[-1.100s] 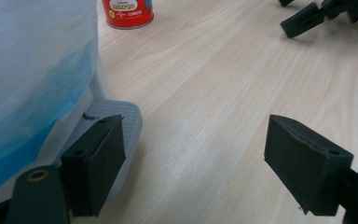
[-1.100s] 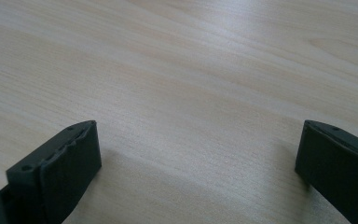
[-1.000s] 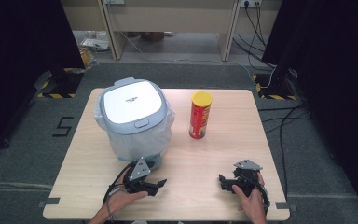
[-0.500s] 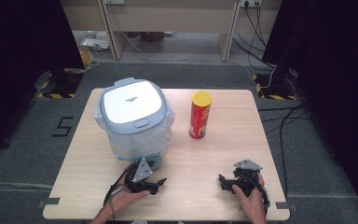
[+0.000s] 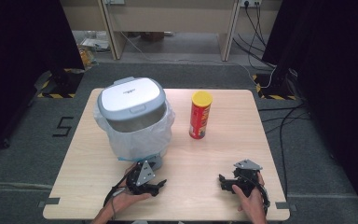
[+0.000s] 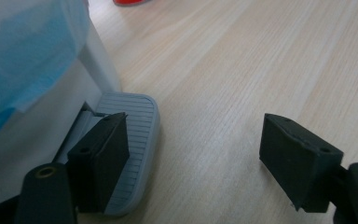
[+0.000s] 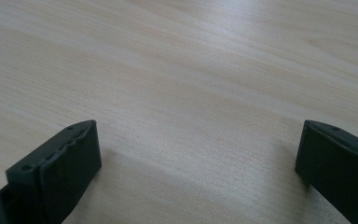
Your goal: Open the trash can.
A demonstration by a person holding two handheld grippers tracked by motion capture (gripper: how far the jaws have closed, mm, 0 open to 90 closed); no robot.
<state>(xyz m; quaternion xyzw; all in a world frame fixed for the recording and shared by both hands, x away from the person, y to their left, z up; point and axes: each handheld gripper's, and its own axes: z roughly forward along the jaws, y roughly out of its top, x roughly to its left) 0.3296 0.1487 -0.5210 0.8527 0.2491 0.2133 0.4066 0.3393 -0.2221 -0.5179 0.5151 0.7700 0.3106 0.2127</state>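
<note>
You are holding the left gripper (image 5: pixel 154 185) spread open, one jaw over the ribbed grey pedal (image 6: pixel 131 140) of the bag-lined grey bin (image 5: pixel 133 116); your right gripper (image 5: pixel 225 181) is resting open on the pale wooden table (image 5: pixel 214 154).

I am seeing the lidded bin (image 5: pixel 133 116) standing on the left half of the table (image 5: pixel 261 140), with the canister (image 5: pixel 200 114) just to its right, apart from it. I am holding my left gripper (image 5: pixel 156 185) right in front of the bin's pedal (image 6: pixel 130 140), one jaw over it, and my right gripper (image 5: pixel 223 182) near the front edge, well right of the left.
</note>
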